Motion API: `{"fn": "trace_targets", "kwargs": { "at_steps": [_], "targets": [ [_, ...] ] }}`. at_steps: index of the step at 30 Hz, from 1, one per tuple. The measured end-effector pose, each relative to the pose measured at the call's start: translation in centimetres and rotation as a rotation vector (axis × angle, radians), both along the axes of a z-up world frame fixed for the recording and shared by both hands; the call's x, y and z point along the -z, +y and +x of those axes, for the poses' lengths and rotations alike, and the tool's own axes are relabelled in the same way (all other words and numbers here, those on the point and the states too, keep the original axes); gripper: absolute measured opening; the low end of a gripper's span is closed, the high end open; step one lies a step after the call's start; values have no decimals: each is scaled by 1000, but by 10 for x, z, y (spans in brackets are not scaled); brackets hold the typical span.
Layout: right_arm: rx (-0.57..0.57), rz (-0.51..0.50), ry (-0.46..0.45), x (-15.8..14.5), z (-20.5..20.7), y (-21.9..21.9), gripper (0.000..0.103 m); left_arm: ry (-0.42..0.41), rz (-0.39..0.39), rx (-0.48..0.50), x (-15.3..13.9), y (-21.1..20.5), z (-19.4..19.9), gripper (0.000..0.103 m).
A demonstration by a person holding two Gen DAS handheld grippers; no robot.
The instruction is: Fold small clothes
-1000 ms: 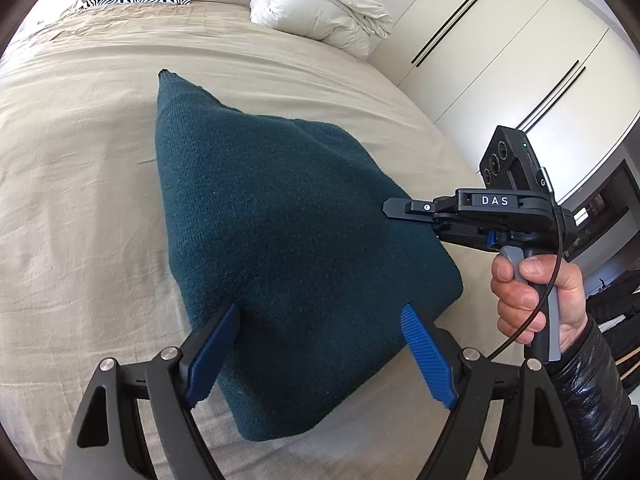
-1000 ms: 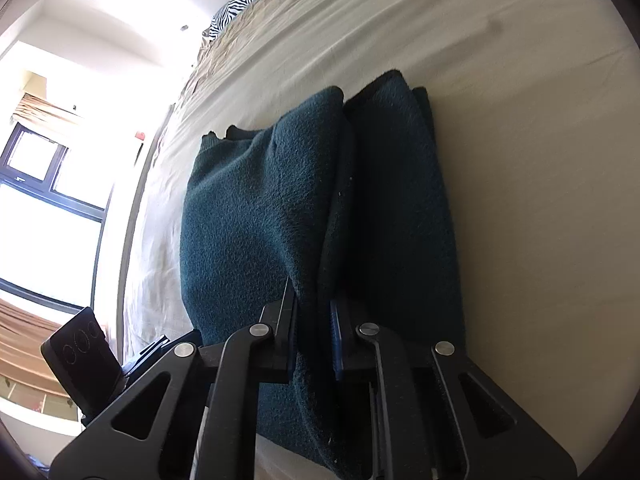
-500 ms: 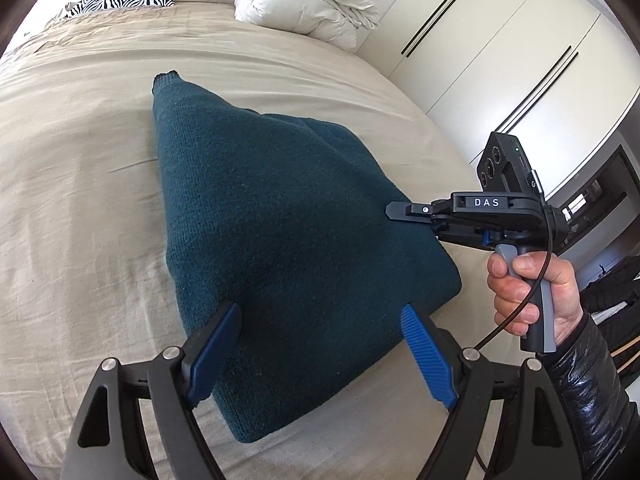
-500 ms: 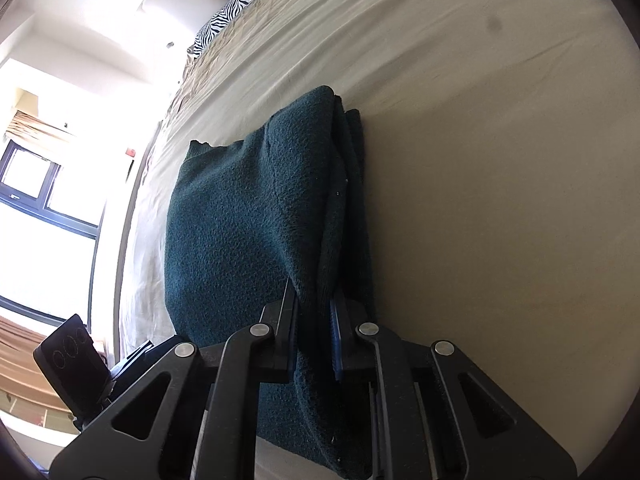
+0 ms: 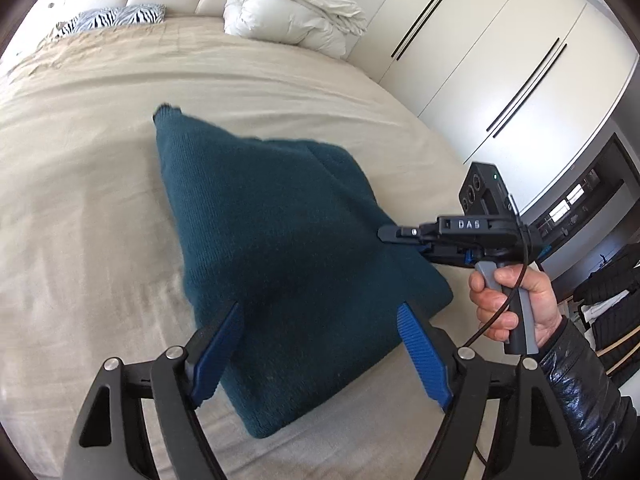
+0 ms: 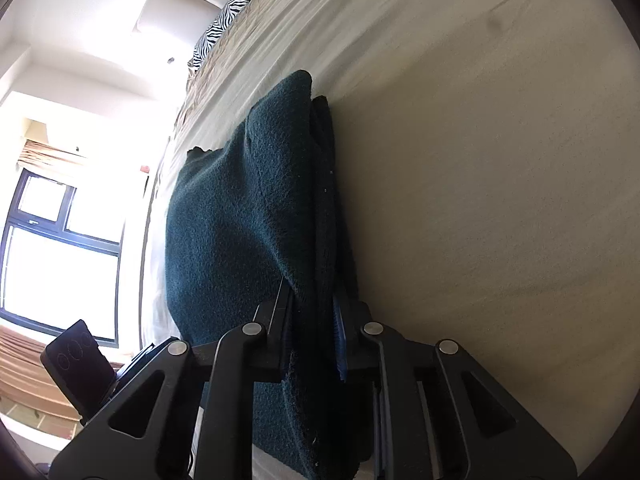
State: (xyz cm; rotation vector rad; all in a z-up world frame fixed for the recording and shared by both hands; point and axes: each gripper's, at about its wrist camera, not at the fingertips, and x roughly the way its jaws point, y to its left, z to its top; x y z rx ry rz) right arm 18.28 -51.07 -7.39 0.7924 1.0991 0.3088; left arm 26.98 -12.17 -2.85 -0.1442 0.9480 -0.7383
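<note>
Dark teal sweater [image 5: 280, 260] on a beige bedspread [image 5: 80, 200], zebra-striped pillow [image 5: 116, 18], blue-padded claws.

A wide bed [image 5: 80, 200] lies under a beige cover, with a zebra-striped pillow [image 5: 116, 18] and a bundled white duvet [image 5: 292, 16] at its head. White wardrobe doors [image 5: 500, 52] stand alongside; a bright window [image 6: 60, 248] faces them.

One readable marking: "DAS"

White capitals "DAS" stand on the black side of the right gripper [image 5: 394, 235], just behind its fingers, above the grey handle.
</note>
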Motion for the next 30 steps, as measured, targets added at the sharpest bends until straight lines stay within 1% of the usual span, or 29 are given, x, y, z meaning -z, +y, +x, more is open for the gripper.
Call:
{"fn": "trace_targets", "kwargs": {
  "at_steps": [2, 4, 5, 6, 8, 10, 11, 12, 13, 14, 15, 17, 18, 21, 23, 24, 26, 30],
  "targets": [
    [4, -14, -8, -7, -2, -3, 18, -30, -12, -9, -15, 4, 16, 81],
    [25, -24, -20, -17, -5, -7, 18, -40, -12, -2, -21, 2, 38, 80],
    [36, -27, -40, -23, -7, -10, 18, -37, -22, 12, -19, -1, 50, 78],
    [44, -25, -59, -29, -7, -9, 18, -11, -44, 31, -15, -4, 64, 74],
    [51, -4, -91, -39, -7, -10, 18, 62, -48, 29, 0, -11, 94, 48],
    [41, 30, -120, -45, -3, -8, 18, 115, -42, 32, 17, -23, 119, 44],
    [30, 48, -132, -47, 1, -5, 18, 133, -29, 34, 25, -28, 127, 40],
    [17, 63, -145, -49, 6, -1, 18, 144, -15, 34, 33, -34, 132, 40],
    [4, 81, -157, -50, 12, 2, 18, 156, -14, 34, 40, -37, 135, 39],
    [-5, 103, -169, -50, 19, 4, 18, 157, -18, 28, 45, -38, 134, 36],
    [-10, 122, -175, -48, 26, 6, 18, 150, -23, 19, 47, -37, 133, 35],
    [-8, 153, -172, -43, 42, 14, 18, 146, -23, 18, 52, -39, 130, 33],
    [-10, 163, -164, -38, 49, 18, 18, 143, -10, 18, 53, -40, 129, 31],
    [-24, 169, -104, -16, 69, 31, 18, 155, 7, 10, 56, -41, 134, 25],
    [-23, 126, -39, 2, 78, 38, 18, 155, 11, 8, 58, -40, 134, 23],
    [-20, 138, -34, 8, 80, 38, 18, 145, 15, 7, 59, -41, 133, 22],
    [-9, 158, -43, 10, 78, 37, 18, 126, 14, 6, 60, -41, 130, 22],
    [-53, 162, -78, -4, 59, 45, 18, 112, -1, -15, 56, -36, 124, 22]
  ]
}}
